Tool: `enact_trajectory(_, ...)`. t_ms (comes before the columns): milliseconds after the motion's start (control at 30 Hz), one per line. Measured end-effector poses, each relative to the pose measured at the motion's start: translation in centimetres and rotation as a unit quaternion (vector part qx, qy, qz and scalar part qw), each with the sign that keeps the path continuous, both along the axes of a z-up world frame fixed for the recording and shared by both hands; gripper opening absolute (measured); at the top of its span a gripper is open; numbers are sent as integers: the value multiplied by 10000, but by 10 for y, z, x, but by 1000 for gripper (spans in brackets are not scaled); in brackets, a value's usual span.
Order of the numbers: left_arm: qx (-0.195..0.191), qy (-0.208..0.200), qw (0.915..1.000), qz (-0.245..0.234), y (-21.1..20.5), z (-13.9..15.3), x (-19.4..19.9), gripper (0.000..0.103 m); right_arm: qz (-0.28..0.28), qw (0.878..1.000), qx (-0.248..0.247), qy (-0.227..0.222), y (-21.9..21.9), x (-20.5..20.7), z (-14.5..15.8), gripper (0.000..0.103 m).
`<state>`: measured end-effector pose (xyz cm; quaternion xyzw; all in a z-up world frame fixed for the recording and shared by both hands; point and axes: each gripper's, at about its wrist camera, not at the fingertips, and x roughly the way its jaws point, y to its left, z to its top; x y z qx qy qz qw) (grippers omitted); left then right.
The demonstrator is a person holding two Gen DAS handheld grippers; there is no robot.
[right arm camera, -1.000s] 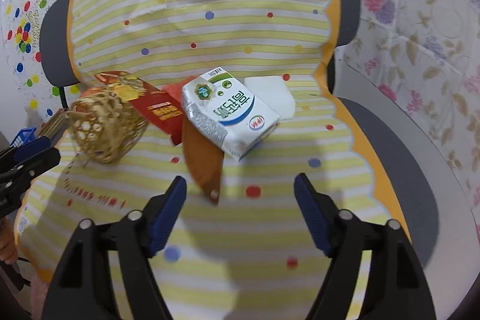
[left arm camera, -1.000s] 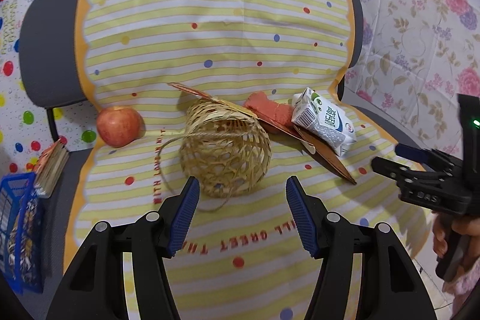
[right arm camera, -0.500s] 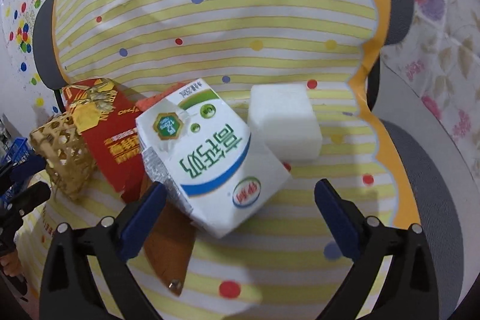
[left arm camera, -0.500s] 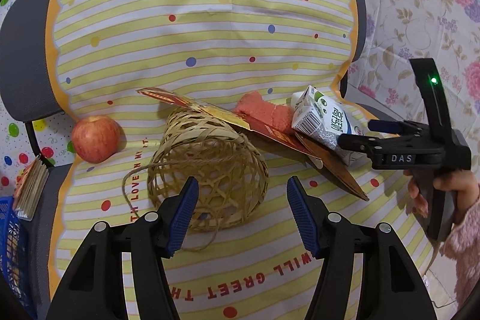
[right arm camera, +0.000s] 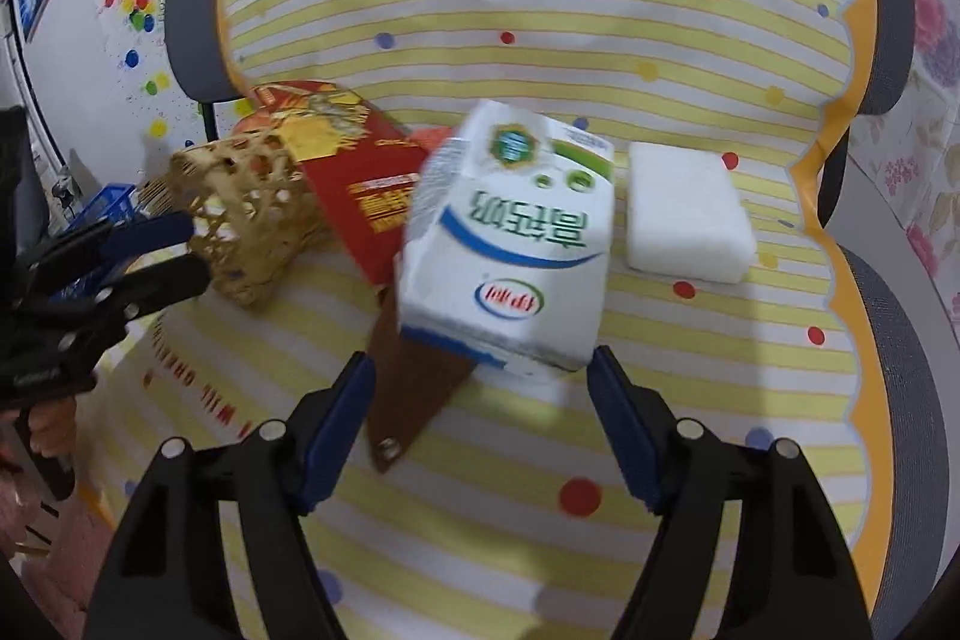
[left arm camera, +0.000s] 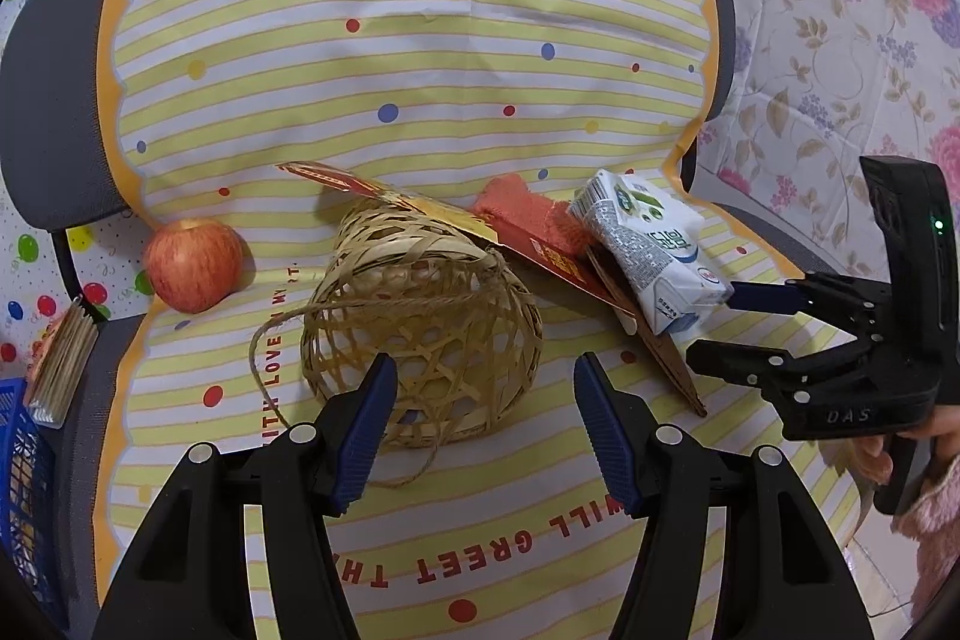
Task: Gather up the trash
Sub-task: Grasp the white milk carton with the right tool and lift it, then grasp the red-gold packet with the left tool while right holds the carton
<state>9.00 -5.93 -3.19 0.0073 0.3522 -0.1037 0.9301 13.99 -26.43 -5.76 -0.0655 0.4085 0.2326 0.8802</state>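
- A chair draped in a yellow-and-white striped cloth [left arm camera: 420,40] with coloured dots fills both views; floral fabric hangs to the right and dotted sheeting to the left.
- On the seat, a woven bamboo basket [left arm camera: 420,334] lies tipped on its side, with a twine loop trailing from it.
- A red printed card [right arm camera: 366,178] leans over the basket's rim. A brown leather-like strip [right arm camera: 414,388] pokes out beneath the milk carton [right arm camera: 510,244].
- The carton rests tilted on that pile, near the seat's right edge. A white foam block [right arm camera: 684,214] lies just beside it, and a red apple [left arm camera: 192,265] sits well apart to the left.
- The right gripper [right arm camera: 480,424] has its fingers spread wide on either side of the carton's near end, apparently not yet pressing it.
- The left gripper [left arm camera: 480,424] is also spread wide, poised in front of the basket and holding nothing.
- Progress, as I judge it: barely begun. No trash appears inside the basket, and all pieces remain to be gathered.
- Readable writing: the cloth shows "WILL GREET" and "LOVE"; the right gripper's body reads "DAS". The carton's script is upside down and illegible to me.
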Motion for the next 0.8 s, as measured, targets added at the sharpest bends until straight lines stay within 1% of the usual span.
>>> enact_trajectory(33,-12,4,10000,16,0,0,0,62,-88,9999,37,-31,-1,1,1,85)
enact_trajectory(67,-32,11,10000,21,0,1,0,62,-213,9996,157,-29,-3,5,2,87)
enact_trajectory(167,9,-11,10000,20,-1,2,-1,62,-512,9967,624,103,-10,15,1,88)
enact_trajectory(333,29,-12,10000,63,-1,3,-1,62,-834,9923,903,143,-1,23,-2,88)
enact_trajectory(367,36,-17,10000,65,-1,4,-1,62,-889,9919,892,135,-1,24,-3,86)
enact_trajectory(400,45,-26,10000,62,-1,5,-2,62,-962,9913,880,155,-1,23,-4,74)
enact_trajectory(433,51,-39,10000,53,-2,7,-3,62,-1022,9906,895,175,-1,24,-5,70)
enact_trajectory(500,56,-71,10000,20,-4,10,-6,62,-1099,9907,800,37,-2,16,0,69)
enact_trajectory(567,51,-129,9999,-44,-8,15,-11,62,-1209,9914,458,-200,-4,5,9,69)
enact_trajectory(633,17,-162,9998,-92,-12,19,-14,62,-1359,9895,376,-332,-13,-7,18,68)
enact_trajectory(700,-73,-176,9997,-163,-19,23,-16,62,-1564,9856,297,-575,-31,-23,33,68)
enact_trajectory(800,-121,-176,9995,-225,-32,27,-16,59,-1738,9806,94,-901,-50,-45,49,68)
